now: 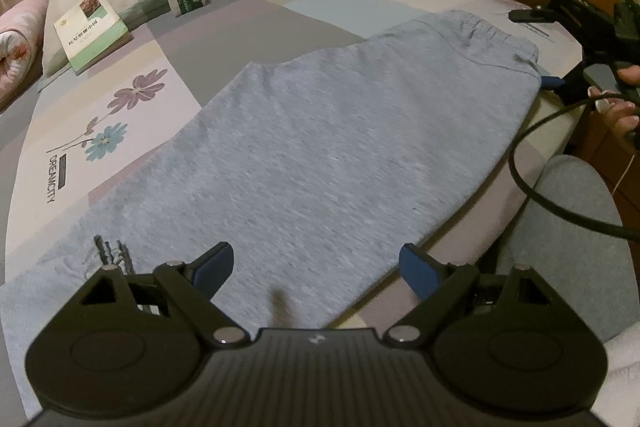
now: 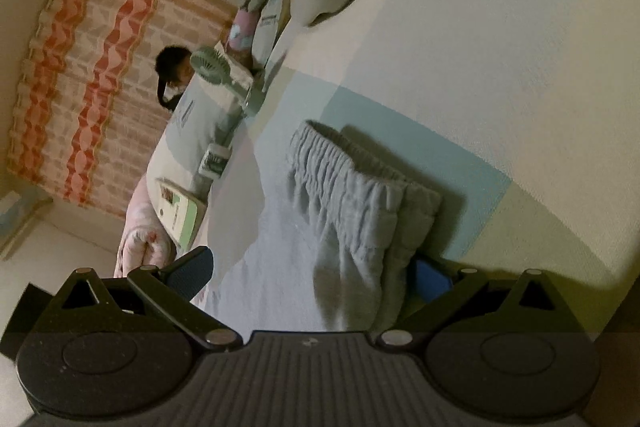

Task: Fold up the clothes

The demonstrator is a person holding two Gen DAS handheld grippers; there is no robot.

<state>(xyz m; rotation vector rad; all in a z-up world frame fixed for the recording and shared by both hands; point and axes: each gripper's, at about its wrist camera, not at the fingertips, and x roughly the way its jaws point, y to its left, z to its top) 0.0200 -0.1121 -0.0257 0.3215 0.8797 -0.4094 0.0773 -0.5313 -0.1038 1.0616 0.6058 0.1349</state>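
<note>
We spread the grey sweatpants (image 1: 320,147) flat on the bed (image 1: 312,15), left hand-held gripper (image 1: 316,267) open above a leg, right hand-held gripper (image 2: 320,275) open astride the waistband (image 2: 344,167), ready to fold.

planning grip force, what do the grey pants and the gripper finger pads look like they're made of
Grey pants: soft heathered knit, likely cotton-blend jersey or fleece, matte, with a gathered elastic waistband. Finger pads: blue, smooth, slightly dull, probably rubber or soft plastic, mounted on black hard-plastic linkages.
</note>
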